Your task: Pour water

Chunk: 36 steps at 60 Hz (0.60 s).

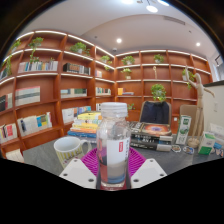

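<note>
Clamped on the bottle (113,132) — gripper (113,160) closed, both pads pressing.
Left of the bottle, a cup (69,150); could overshoot its rim if tipped fast — spill likely.

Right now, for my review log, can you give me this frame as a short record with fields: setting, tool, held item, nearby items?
setting: room with wooden bookshelves and potted plants, grey table in front
tool: tool shut on the bottle, purple pads on its inner faces
held item: clear plastic bottle, upright, white cap on, red band on its label
nearby items: white cup beside the bottle on the table; stack of books beyond the cup; small items farther along the table, too small to name
pouring: not yet begun
</note>
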Available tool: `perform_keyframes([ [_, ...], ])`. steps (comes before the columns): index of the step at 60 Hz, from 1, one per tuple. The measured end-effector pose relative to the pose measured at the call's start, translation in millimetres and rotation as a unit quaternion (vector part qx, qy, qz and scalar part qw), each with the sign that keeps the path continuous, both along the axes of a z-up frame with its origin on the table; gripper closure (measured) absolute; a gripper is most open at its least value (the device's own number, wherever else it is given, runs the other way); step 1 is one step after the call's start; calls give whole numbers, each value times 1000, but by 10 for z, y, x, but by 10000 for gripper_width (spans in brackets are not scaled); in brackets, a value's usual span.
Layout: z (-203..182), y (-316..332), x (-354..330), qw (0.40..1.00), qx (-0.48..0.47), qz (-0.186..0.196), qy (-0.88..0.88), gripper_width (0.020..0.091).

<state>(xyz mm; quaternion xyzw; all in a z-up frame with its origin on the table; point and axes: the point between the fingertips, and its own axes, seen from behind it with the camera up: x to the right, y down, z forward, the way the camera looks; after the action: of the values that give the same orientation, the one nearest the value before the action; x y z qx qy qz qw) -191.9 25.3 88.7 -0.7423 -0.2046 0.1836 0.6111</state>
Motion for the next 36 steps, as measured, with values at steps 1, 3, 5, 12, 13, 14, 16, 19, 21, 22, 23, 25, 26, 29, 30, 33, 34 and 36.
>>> perform_keyframes([
  [1,-17,0,12,1000,-1,-2,0,731],
  [3,-10,-11,23,1000,-2,-3,7,734],
  [5,-28,20,57,1000,-4,-4,12,732],
  [12,-11,-12,52,1000,2,-3,15,695],
  [13,-10,-12,47,1000,3,-3,13,684],
  [14,-8,-11,45,1000,4,-3,11,678],
  [16,-9,-15,42,1000,5,-5,6,644],
  [19,-19,-30,41,1000,2,-9,-2,613],
  [21,-46,-52,39,1000,-5,-10,-8,590],
  [22,-64,-73,32,1000,-10,-11,-9,565],
  [23,-81,-96,39,1000,-16,-13,-11,529],
  [25,-112,-161,63,999,-27,-16,-11,442],
  [26,-109,-206,66,999,-29,-15,-9,401],
  [29,-89,-368,75,1000,-28,-9,-4,312],
  [30,-96,-427,91,1000,-27,-8,-6,291],
  [33,-117,-611,184,999,-27,-11,-15,256],
  [34,-114,-672,226,999,-26,-15,-16,251],
  [36,-114,-785,322,999,-23,-24,-16,251],
])
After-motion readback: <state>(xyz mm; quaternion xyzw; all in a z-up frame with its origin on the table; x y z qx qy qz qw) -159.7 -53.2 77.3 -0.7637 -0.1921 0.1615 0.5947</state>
